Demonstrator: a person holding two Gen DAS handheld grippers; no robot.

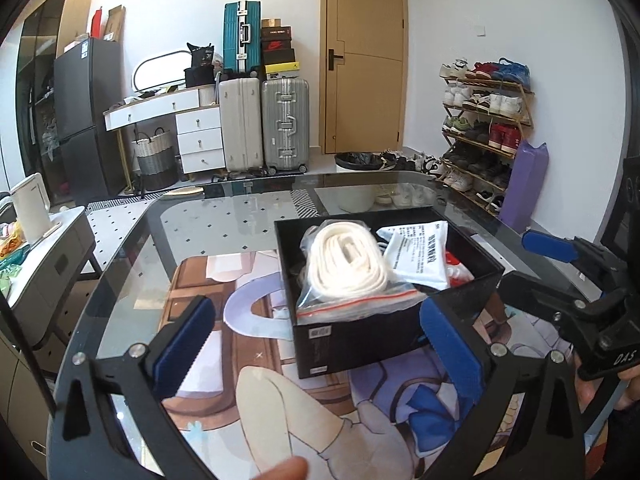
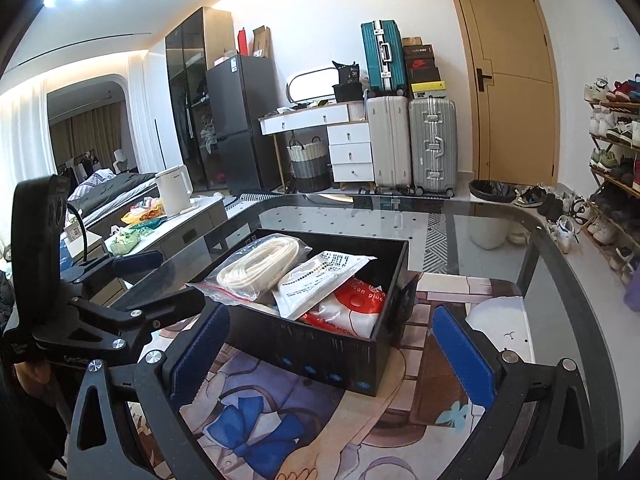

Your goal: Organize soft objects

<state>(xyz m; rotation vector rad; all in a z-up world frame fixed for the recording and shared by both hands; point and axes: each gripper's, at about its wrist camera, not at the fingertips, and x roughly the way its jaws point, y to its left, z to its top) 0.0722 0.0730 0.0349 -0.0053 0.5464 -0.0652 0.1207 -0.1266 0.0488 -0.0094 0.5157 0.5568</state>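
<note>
A black box [image 1: 352, 340] [image 2: 320, 354] stands on the glass table. It holds a zip bag of white rope [image 1: 346, 264] [image 2: 256, 268], a white printed packet [image 1: 420, 254] [image 2: 320, 284] and a red-and-white bag [image 1: 456, 270] [image 2: 352, 308]. My left gripper [image 1: 316, 344] is open and empty, its fingers just in front of the box. My right gripper [image 2: 332, 348] is open and empty, its fingers astride the box's near corner. Each gripper shows in the other's view: the right one [image 1: 560, 276] at the right, the left one [image 2: 132, 292] at the left.
The glass table [image 1: 224, 220] [image 2: 480, 216] lies over a cartoon-print mat [image 1: 280, 380]. A side cabinet with a white kettle [image 2: 174, 196] stands to the left. Suitcases [image 1: 264, 120], a shoe rack [image 1: 484, 128] and a door [image 1: 364, 56] lie behind.
</note>
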